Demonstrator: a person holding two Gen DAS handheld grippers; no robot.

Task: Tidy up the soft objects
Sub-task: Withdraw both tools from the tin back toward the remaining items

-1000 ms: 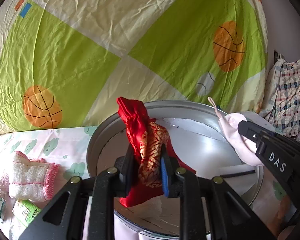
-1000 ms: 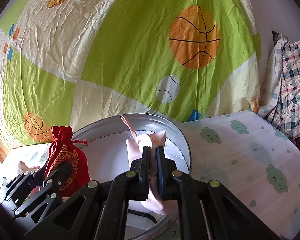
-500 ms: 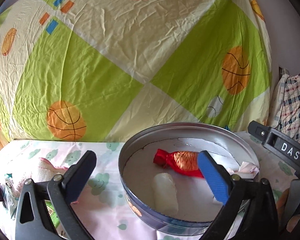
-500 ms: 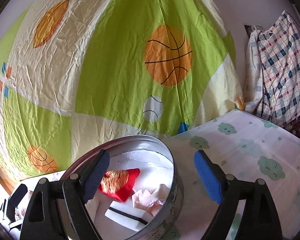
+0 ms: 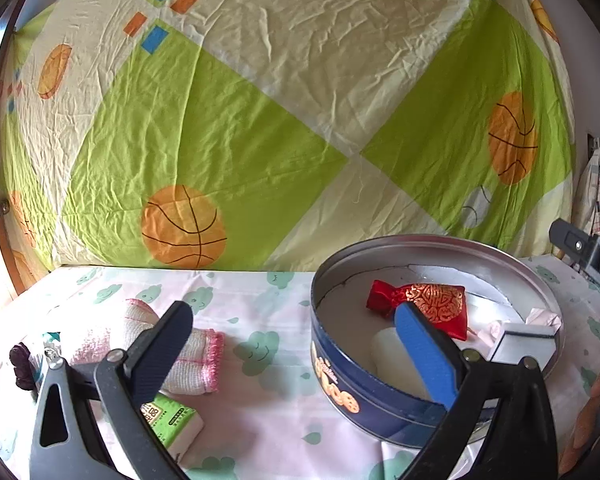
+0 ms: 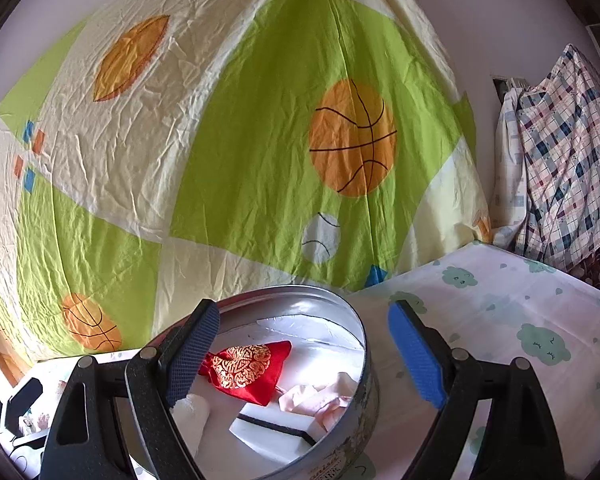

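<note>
A round blue tin [image 5: 384, 398] [image 6: 352, 432] stands on the cloud-print sheet. Inside lie a red and gold pouch [image 5: 424, 307] [image 6: 249, 368], a pink cloth [image 6: 320, 398] [image 5: 544, 316], a white roll [image 5: 396, 360] [image 6: 192, 420] and a white block with a black stripe [image 6: 272, 432]. My left gripper [image 5: 296, 346] is open and empty, above the sheet just left of the tin. My right gripper [image 6: 304, 354] is open and empty, above the tin's right rim. A pink-edged white towel [image 5: 188, 356] lies left of the tin.
A green tissue pack [image 5: 172, 424] lies at the front left, with a dark purple object [image 5: 20, 364] at the far left. A green and cream basketball-print sheet [image 5: 260, 120] hangs behind. Plaid cloth [image 6: 560, 168] hangs at the right.
Both grippers opened and pulled back from the tin. The red pouch and the pink cloth, held a second ago, now lie inside the tin.
</note>
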